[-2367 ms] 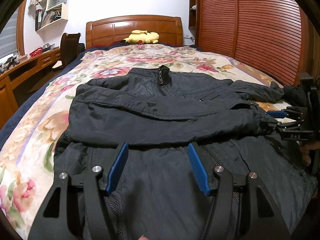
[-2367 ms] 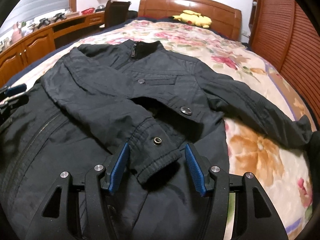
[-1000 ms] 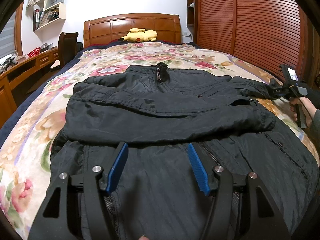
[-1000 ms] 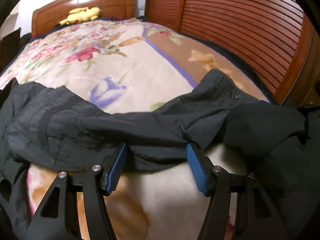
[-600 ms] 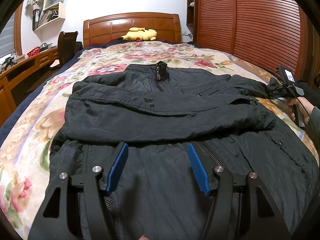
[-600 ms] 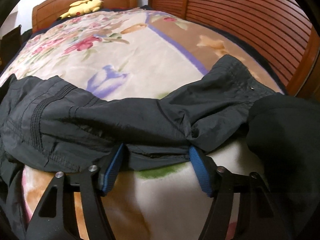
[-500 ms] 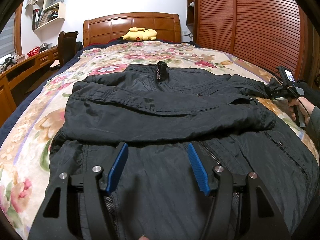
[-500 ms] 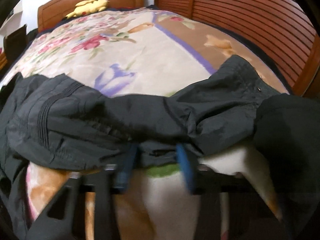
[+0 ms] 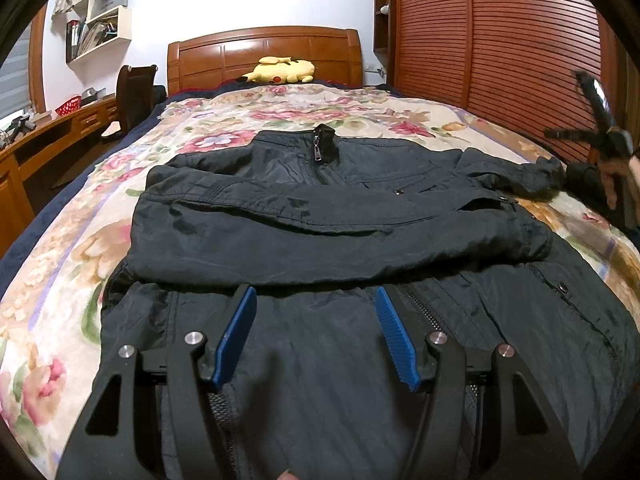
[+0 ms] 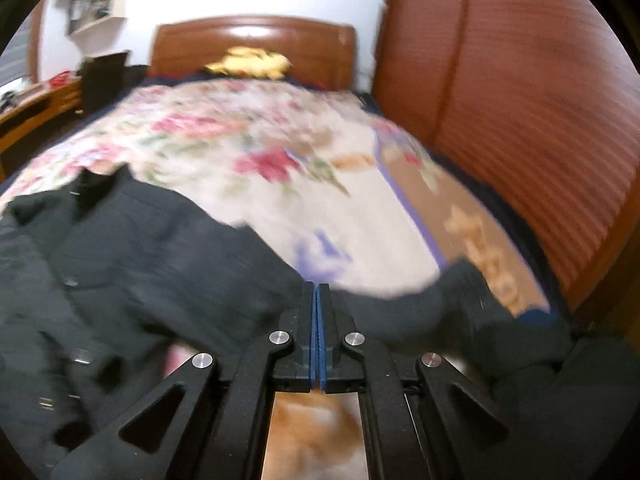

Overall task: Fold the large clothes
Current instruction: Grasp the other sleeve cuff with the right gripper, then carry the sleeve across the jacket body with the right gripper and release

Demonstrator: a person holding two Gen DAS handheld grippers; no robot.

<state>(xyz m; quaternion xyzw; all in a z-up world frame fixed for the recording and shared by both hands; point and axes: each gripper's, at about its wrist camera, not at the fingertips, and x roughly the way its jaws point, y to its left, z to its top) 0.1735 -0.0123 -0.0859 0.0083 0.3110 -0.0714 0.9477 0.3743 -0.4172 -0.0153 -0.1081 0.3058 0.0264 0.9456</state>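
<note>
A black jacket (image 9: 320, 240) lies front up on a floral bedspread (image 9: 72, 264). One sleeve is folded across its chest. My left gripper (image 9: 314, 300) is open and empty, hovering over the jacket's lower front. My right gripper (image 10: 316, 300) is shut on the jacket's other sleeve (image 10: 400, 308), near the cuff, at the right side of the bed. It also shows in the left wrist view (image 9: 600, 132), at the far right, held by a hand. The right wrist view is blurred.
A wooden headboard (image 9: 264, 56) with a yellow plush toy (image 9: 278, 70) stands at the far end. A slatted wooden wardrobe (image 9: 500, 48) runs along the right. A desk (image 9: 48, 136) and a chair (image 9: 134, 92) are on the left.
My right gripper has closed on the sleeve it was straddling and has swung with it. My left gripper has stayed still and open.
</note>
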